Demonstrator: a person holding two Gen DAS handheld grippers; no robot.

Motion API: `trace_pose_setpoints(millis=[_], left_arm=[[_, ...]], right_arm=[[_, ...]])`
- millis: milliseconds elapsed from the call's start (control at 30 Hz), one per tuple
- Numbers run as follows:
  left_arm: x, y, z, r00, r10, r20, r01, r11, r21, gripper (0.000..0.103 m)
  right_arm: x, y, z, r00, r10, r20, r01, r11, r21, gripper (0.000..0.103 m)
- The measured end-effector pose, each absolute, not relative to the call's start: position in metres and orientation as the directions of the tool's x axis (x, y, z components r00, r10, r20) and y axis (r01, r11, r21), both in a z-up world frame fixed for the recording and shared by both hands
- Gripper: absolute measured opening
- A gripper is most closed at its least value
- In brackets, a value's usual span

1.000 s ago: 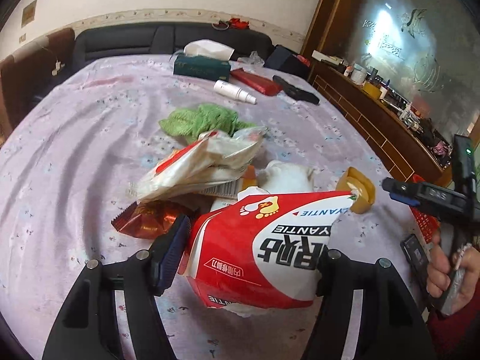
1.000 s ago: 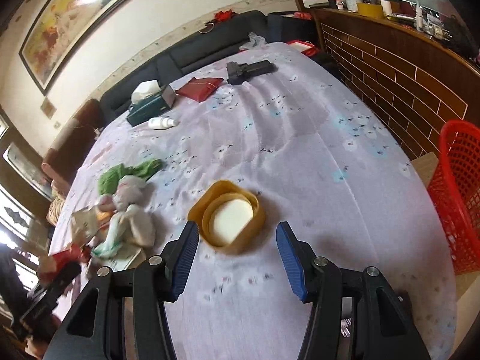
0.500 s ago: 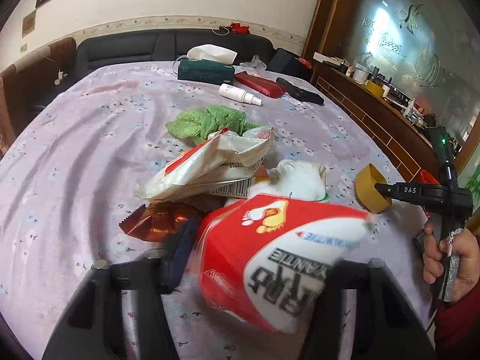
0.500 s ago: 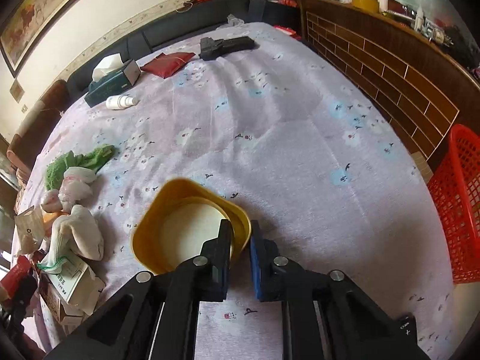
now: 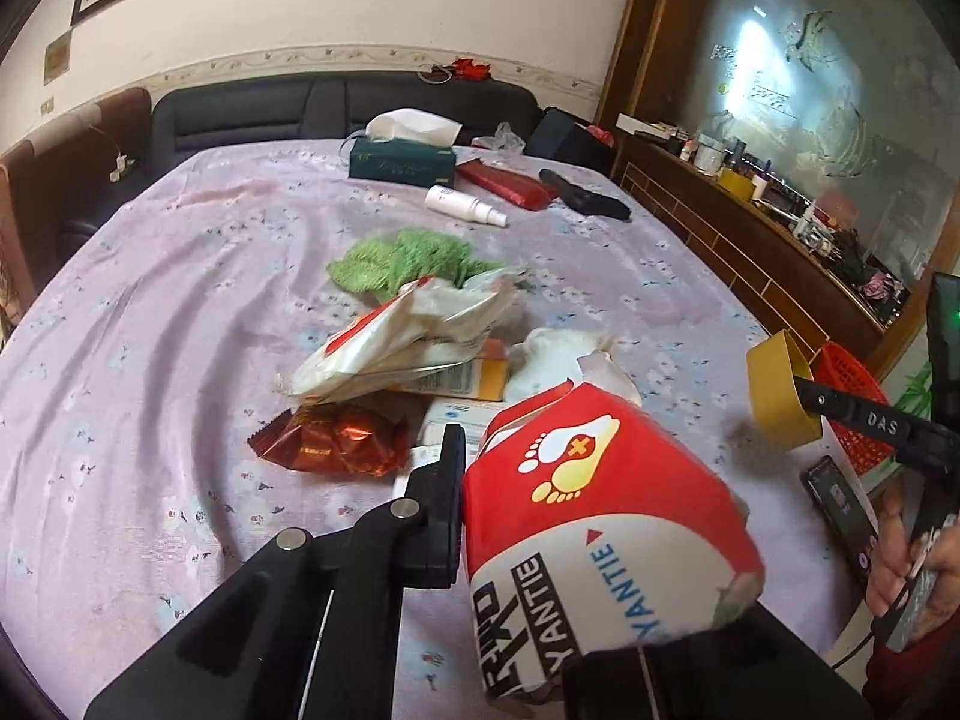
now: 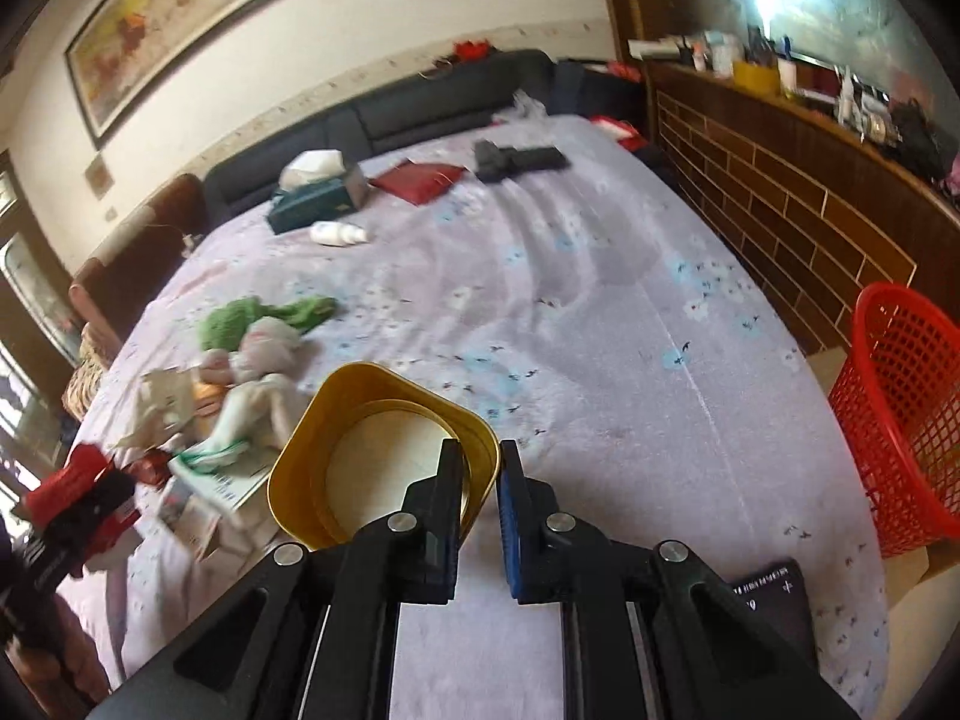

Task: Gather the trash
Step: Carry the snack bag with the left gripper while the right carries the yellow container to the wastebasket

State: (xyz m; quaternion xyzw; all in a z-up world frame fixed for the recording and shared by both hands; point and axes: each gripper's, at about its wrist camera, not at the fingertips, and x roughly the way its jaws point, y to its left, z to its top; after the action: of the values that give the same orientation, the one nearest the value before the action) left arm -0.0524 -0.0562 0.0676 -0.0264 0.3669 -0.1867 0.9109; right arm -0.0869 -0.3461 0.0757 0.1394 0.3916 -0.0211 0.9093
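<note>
Nearest us, our left gripper [image 5: 516,546] tilts down over the table [image 5: 150,360], fingers clamped narrow on a red packet [image 5: 600,516] that hangs clear of the cloth; only the left finger shows, the other is hidden behind the packet. Our right gripper [image 6: 480,480] also points down and forward, its fingers pinched nearly together on the wall of a yellow tub [image 6: 372,444], one finger inside, the blue pad [image 6: 509,498] outside. From the left view we see the tub [image 5: 777,396] held off the table at the gripper's tip, with our right hand [image 5: 900,552] wrapped around the handle at the frame's edge.

Just past the packet lie a foil wrapper [image 5: 336,441], a white bag [image 5: 408,336] and crumpled paper [image 5: 558,354]. Beyond them sits a green cloth [image 5: 414,261]. Off the table's right edge stands a red basket [image 6: 900,408], with a phone [image 6: 774,594] near the corner. Farthest are a white bottle [image 5: 462,204], a tissue box [image 5: 402,162] and a red pouch [image 5: 510,183].
</note>
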Motion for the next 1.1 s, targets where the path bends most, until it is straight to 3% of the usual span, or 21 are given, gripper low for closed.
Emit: trace_pose_setpoints(millis=[367, 1100], left_arm=[[-0.08, -0.107, 0.075, 0.641, -0.408, -0.65, 0.412, 0.897, -0.157, 0.007], [-0.084, -0.163, 0.059, 0.653, -0.354, -0.67, 0.432, 0.9, -0.055, 0.007]], right_arm=[[-0.127, -0.33, 0.075, 0.714, 0.079, -0.695, 0.09, 0.975, 0.202, 0.012], [-0.147, -0.347, 0.08, 0.745, 0.025, -0.666, 0.126, 0.976, 0.178, 0.012]])
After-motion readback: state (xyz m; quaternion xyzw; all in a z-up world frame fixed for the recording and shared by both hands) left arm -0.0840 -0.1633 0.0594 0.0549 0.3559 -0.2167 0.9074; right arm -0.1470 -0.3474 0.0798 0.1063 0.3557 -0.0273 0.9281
